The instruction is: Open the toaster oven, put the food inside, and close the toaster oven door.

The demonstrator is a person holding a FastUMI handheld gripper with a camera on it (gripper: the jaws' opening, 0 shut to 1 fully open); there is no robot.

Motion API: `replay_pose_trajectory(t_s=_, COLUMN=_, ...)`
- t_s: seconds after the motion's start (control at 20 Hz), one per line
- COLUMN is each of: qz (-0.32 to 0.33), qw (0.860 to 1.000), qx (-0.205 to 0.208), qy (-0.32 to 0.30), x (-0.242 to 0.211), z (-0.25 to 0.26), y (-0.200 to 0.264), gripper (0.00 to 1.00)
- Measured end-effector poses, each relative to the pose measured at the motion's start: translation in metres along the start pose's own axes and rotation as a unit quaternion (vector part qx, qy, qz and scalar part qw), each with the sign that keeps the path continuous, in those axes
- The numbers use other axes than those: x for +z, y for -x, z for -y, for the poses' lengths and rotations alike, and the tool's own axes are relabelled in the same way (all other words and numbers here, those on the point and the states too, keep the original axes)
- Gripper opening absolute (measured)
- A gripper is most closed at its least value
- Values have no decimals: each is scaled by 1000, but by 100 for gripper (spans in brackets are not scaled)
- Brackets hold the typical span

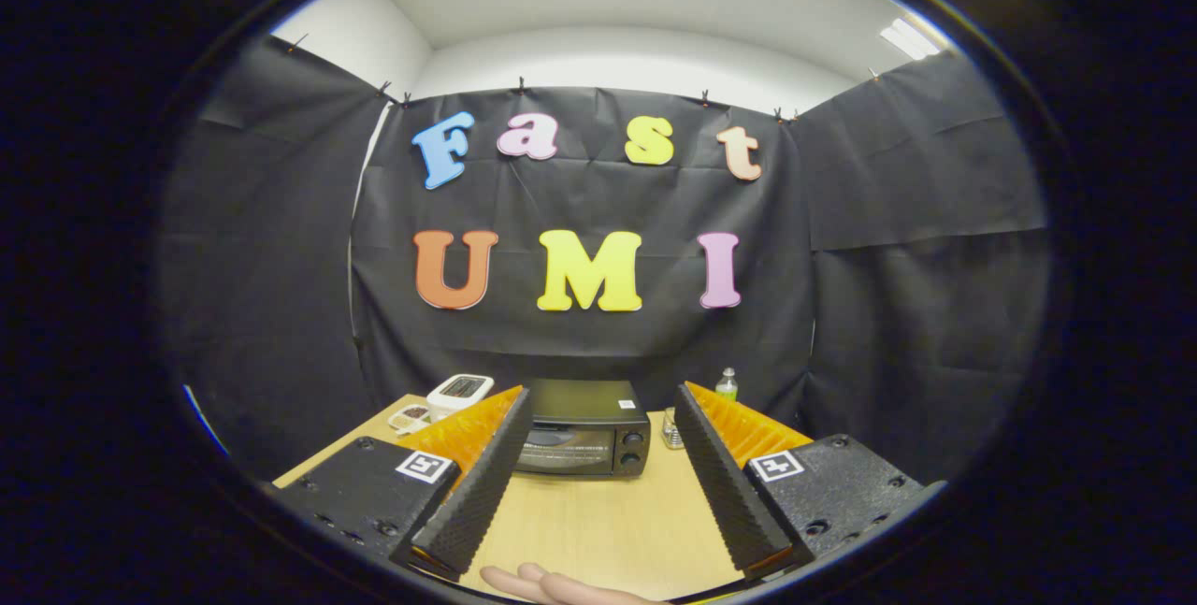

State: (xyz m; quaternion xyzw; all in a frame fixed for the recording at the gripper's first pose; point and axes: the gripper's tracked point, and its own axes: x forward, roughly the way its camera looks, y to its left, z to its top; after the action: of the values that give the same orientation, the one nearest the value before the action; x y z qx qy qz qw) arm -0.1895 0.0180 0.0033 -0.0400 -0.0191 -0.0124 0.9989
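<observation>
A black toaster oven [586,439] stands on the wooden table [598,521] beyond my fingers, its glass door shut, two knobs on its right side. My gripper [601,409] is open, held well short of the oven with nothing between the fingers. A small plate with food [410,417] lies to the left of the oven, partly behind my left finger [482,474].
A white device [459,390] sits behind the plate at the left. A small glass jar [670,432] stands just right of the oven, and a clear bottle with a green cap [727,385] further back. A person's fingers [552,584] rest on the table's near edge.
</observation>
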Motion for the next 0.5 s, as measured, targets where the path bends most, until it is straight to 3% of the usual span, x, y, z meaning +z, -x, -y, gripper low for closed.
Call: replay_pose_trajectory(t_s=0.5, qz=2, qw=1000, qx=13, qy=-19, x=-2, z=1, y=5, gripper=100)
